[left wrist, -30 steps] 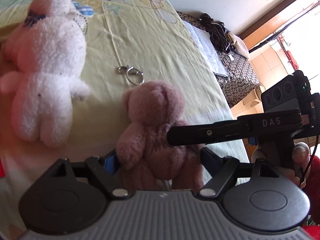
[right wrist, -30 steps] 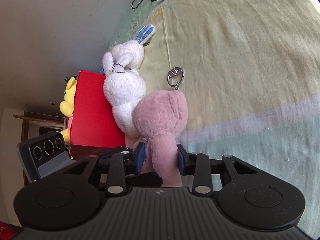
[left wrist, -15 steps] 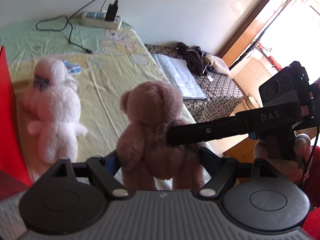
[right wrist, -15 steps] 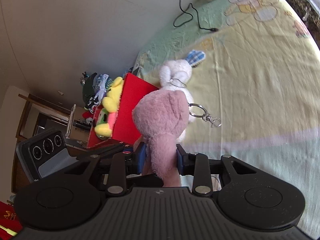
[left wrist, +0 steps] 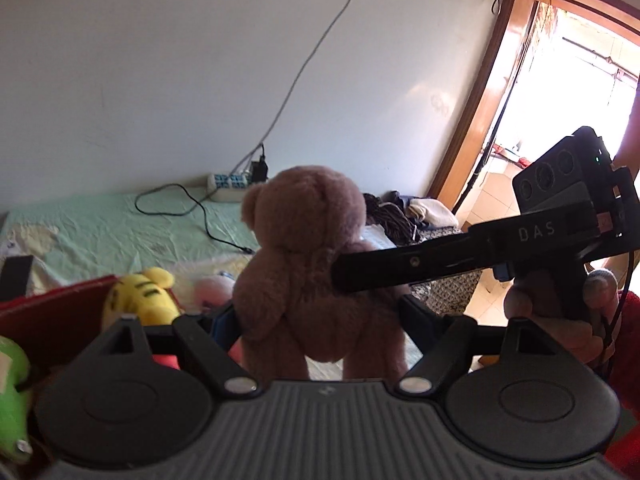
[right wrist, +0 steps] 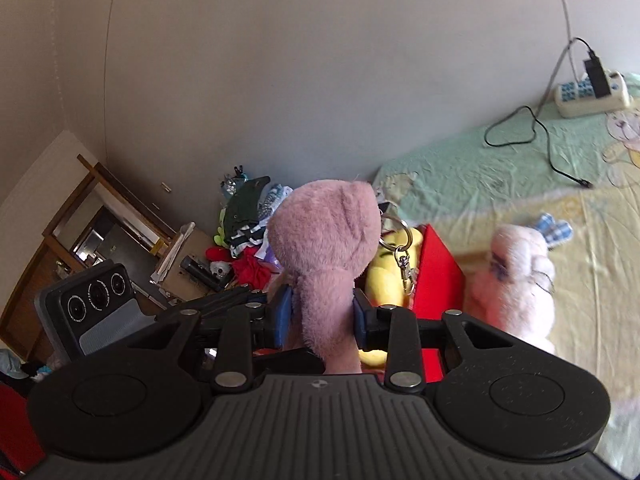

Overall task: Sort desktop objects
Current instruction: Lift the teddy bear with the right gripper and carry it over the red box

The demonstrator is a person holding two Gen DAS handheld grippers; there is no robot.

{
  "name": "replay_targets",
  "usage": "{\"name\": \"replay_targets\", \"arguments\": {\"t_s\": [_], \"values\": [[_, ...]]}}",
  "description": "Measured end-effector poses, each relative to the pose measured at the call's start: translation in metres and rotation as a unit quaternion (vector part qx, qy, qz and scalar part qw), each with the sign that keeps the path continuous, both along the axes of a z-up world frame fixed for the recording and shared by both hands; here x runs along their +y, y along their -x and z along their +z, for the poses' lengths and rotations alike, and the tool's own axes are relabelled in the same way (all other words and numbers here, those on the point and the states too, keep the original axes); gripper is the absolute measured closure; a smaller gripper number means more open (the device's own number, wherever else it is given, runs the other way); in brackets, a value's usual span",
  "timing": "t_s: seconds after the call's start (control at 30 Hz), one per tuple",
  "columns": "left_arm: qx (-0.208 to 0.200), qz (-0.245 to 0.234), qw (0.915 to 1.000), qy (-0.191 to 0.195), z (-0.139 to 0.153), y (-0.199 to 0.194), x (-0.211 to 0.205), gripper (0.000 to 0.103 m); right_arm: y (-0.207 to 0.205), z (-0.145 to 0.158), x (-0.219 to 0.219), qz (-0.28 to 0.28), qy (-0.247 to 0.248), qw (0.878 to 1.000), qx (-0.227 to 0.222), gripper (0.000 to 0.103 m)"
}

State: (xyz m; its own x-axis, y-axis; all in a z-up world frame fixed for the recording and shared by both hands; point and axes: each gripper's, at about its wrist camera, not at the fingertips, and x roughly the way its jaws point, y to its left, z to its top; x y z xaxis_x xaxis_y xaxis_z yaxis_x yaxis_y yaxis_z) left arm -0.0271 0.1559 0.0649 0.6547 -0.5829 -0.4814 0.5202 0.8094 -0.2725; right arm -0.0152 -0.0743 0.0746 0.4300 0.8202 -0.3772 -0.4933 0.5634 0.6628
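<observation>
A: Currently, left to right in the left wrist view: green plush [left wrist: 12,392] at the edge, red box [left wrist: 56,312], yellow plush [left wrist: 138,296] inside it, then the pink teddy bear [left wrist: 308,264] at centre.

B: Bear's attitude?

A: Upright, long axis vertical, head up, back toward this camera. It is held in the air above the bed sheet [left wrist: 100,236], beside the box.

B: Left gripper [left wrist: 320,320]?

A: Its jaws are closed on the bear's lower body, one at each hip. The right gripper [right wrist: 320,316] comes in from the right side and clamps the same bear; a hand [left wrist: 560,320] holds its handle.

B: Right wrist view?

A: Bear [right wrist: 328,256] seen side-on, head up, jaws pressed into its body from both sides. A keyring [right wrist: 400,248] hangs from its head. Right of it: yellow plush [right wrist: 384,280], red box [right wrist: 436,268], then a white plush rabbit [right wrist: 520,280] lying on the sheet [right wrist: 520,168], blurred. Power strip [right wrist: 588,96] far right, by the wall.
</observation>
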Motion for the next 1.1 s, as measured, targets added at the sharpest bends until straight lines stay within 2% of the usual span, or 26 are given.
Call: {"name": "replay_targets", "arguments": {"t_s": [0.17, 0.43, 0.7, 0.93, 1.1], "values": [[-0.023, 0.015, 0.9996, -0.002, 0.009, -0.010, 0.058, 0.021, -0.017, 0.011, 0.057, 0.006, 0.013, 1.000, -0.027, 0.069], [-0.007, 0.030, 0.9992, 0.027, -0.001, -0.034, 0.125, 0.021, -0.036, 0.011, 0.116, 0.005, 0.052, 0.998, -0.043, 0.069], [0.037, 0.039, 0.9962, 0.068, -0.026, -0.054, 0.150, 0.021, -0.047, -0.004, 0.136, -0.003, 0.093, 0.996, -0.017, 0.069], [0.087, 0.051, 0.9902, 0.097, -0.057, -0.065, 0.163, 0.021, -0.055, -0.019, 0.162, -0.003, 0.147, 0.989, 0.001, 0.069], [0.120, 0.066, 0.9855, 0.100, -0.081, -0.076, 0.162, 0.021, -0.065, -0.038, 0.174, -0.002, 0.188, 0.982, 0.014, 0.069]]}}
